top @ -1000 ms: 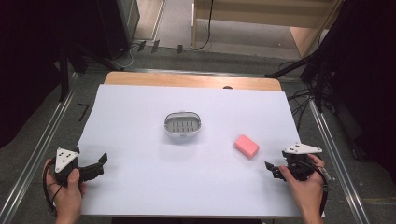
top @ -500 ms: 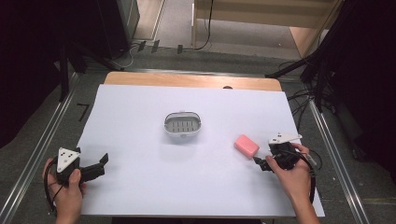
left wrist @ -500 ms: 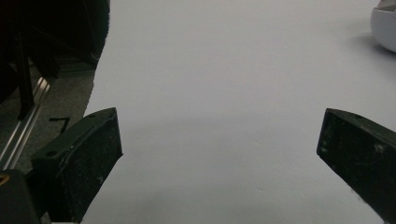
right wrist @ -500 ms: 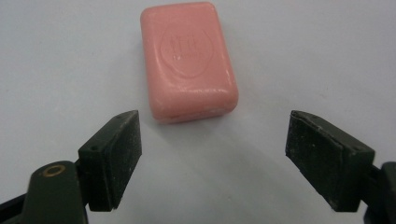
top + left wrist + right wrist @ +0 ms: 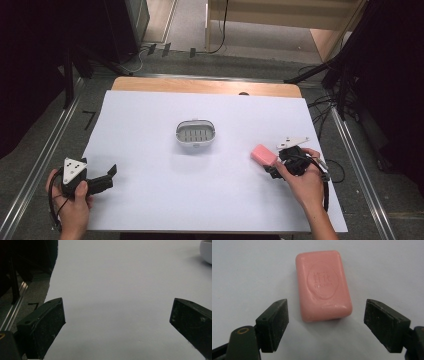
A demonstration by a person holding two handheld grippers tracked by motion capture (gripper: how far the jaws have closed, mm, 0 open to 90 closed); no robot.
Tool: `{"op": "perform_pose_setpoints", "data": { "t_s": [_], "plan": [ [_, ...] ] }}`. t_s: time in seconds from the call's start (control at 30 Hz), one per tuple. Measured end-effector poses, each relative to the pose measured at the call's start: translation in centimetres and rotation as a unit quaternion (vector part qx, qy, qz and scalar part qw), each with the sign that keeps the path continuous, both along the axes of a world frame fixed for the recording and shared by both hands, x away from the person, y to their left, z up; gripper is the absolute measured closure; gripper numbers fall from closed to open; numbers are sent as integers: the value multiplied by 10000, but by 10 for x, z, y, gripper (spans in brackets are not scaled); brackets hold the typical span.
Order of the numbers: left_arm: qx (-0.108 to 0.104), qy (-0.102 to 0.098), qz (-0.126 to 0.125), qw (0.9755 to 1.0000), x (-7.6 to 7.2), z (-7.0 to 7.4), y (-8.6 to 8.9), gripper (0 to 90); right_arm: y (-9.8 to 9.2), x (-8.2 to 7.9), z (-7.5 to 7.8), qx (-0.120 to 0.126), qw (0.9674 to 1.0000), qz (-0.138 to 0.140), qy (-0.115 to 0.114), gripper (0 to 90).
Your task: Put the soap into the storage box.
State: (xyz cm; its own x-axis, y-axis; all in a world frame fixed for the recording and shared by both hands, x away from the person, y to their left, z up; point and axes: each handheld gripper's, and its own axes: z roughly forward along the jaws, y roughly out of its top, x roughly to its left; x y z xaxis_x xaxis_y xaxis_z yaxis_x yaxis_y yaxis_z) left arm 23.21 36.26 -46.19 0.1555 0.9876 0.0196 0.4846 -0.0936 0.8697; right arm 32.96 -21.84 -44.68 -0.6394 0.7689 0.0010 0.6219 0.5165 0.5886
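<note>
Worktop [image 5: 150, 200] under white sheet, everything placed off the soap dish [image 5: 195, 134] sat mid-sheet. Largest first: the dish, white oval w/ slotted grey insert, empty as far as the high view shows. Pink soap bar [image 5: 323, 285] lies flat on the sheet, off to the dish's right and nearer the person, well apart from it.

Key bit: right gripper [image 5: 325, 327] is the near one, jaws spread wide, nothing held, bar lying just ahead of the tips and roughly centred between them. Bar's long axis runs away from the gripper, along its line of sight, so jaws would close across the short width. Near end not yet between the pads, by the look of it. Right hand [image 5: 302, 182] comes in low from the dish's right, gripper angled toward the bar.

Left gripper [image 5: 102, 180] far off, dish's left and nearer the person, jaws spread, empty, resting by the sheet edge
</note>
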Motion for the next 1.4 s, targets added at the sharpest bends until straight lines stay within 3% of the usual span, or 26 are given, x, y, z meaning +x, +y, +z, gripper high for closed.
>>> {"op": "perform_pose_setpoints", "data": {
  "t_s": [0.4,0.57,0.93,1.07,1.4],
  "plan": [
    [32,-33,-62,10000,-1,0,-1,3,9,16,-1,-139,9998,84,114,241],
    [43,-28,-80,10000,-1,0,-1,3,14,26,-4,-266,9991,201,273,268],
    [59,-48,-118,9999,-1,0,-1,3,23,34,-7,-352,9979,310,450,317],
    [35,-43,-135,9999,-1,0,-1,4,26,38,-9,-384,9968,348,615,362],
    [39,-43,-151,9999,-1,0,-1,5,28,40,-8,-456,9959,473,616,386]
  ]
}}
